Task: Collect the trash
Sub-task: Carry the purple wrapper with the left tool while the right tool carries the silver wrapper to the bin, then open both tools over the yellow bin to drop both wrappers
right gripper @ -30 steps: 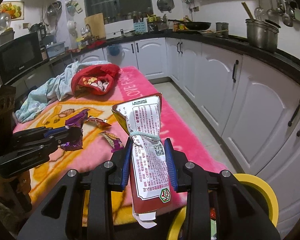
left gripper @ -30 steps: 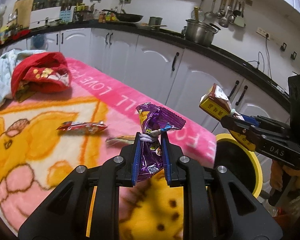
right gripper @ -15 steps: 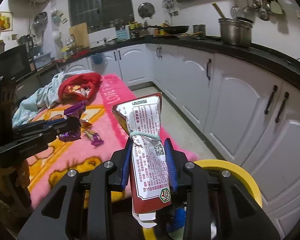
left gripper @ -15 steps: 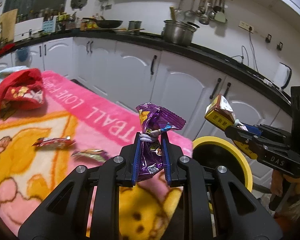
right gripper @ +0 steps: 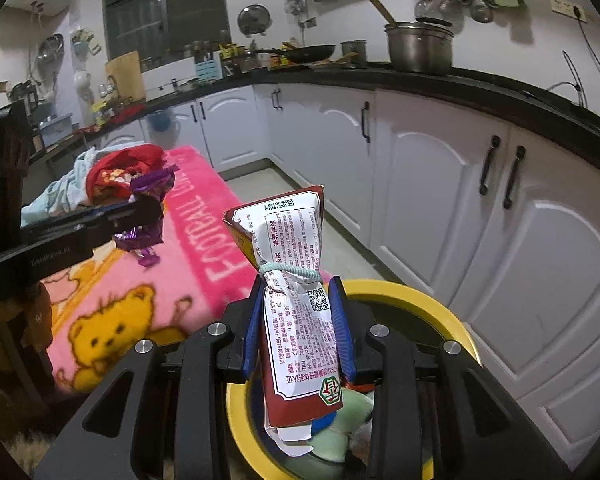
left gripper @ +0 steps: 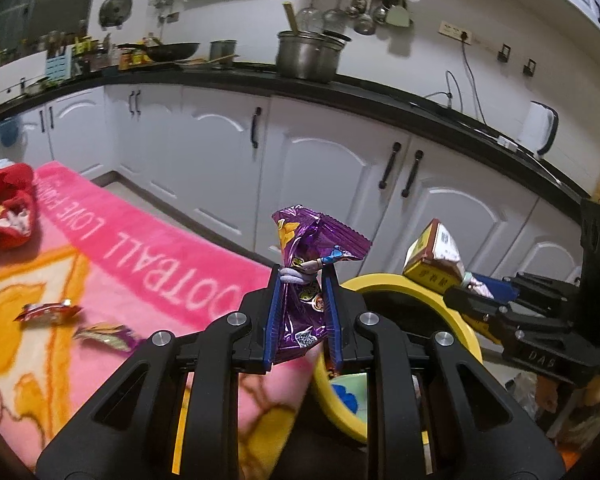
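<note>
My left gripper (left gripper: 303, 276) is shut on a crumpled purple snack wrapper (left gripper: 314, 248), held over the table's right end beside the yellow-rimmed trash bin (left gripper: 384, 284). My right gripper (right gripper: 296, 284) is shut on a red and white paper packet (right gripper: 296, 320) directly above that bin (right gripper: 412, 300), which holds other rubbish. In the left wrist view the right gripper (left gripper: 456, 286) holds the packet (left gripper: 432, 256) over the bin's far side. The left gripper (right gripper: 148, 216) with the purple wrapper (right gripper: 152, 184) shows at left in the right wrist view. Two small wrappers (left gripper: 48, 312) (left gripper: 108, 334) lie on the pink blanket (left gripper: 140, 264).
A red cloth (left gripper: 4, 208) and a pale garment (right gripper: 68, 192) are heaped at the blanket's far end. White kitchen cabinets (left gripper: 332, 184) under a black counter (left gripper: 380, 92) with pots run close behind the bin. A person's hand (left gripper: 596, 392) grips the right tool.
Both grippers have swung right, away from the blanket and toward the bin. The bin has come under the right gripper, and the red cloth has slid to the left edge. Both grips are unchanged.
</note>
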A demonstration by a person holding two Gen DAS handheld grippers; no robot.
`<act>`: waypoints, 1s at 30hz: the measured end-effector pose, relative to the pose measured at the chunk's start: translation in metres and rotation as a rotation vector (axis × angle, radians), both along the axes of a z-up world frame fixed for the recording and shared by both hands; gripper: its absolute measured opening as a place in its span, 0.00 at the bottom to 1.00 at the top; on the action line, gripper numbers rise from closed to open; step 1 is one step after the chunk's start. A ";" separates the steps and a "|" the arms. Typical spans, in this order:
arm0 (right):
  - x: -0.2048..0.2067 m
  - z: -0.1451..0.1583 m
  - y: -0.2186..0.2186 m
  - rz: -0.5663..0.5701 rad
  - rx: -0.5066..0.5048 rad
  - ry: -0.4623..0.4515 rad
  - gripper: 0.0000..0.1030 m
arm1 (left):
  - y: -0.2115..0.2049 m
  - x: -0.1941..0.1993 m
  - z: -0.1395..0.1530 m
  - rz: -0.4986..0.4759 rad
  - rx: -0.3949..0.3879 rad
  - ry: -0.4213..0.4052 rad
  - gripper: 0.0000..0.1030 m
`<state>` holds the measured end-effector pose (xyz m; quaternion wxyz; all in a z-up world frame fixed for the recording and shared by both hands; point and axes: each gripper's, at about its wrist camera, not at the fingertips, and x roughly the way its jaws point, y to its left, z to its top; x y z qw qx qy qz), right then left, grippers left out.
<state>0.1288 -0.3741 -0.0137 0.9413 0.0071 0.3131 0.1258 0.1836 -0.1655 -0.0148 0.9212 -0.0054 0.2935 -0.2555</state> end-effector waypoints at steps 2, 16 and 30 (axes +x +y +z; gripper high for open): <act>-0.003 -0.004 -0.007 -0.015 0.003 0.008 0.29 | -0.010 0.001 -0.002 -0.018 0.001 0.002 0.13; -0.020 -0.037 -0.051 -0.116 -0.004 0.069 0.29 | -0.067 0.007 -0.015 -0.116 0.013 0.027 0.14; -0.015 -0.062 -0.059 -0.139 -0.012 0.120 0.29 | -0.097 0.009 -0.028 -0.175 0.034 0.053 0.14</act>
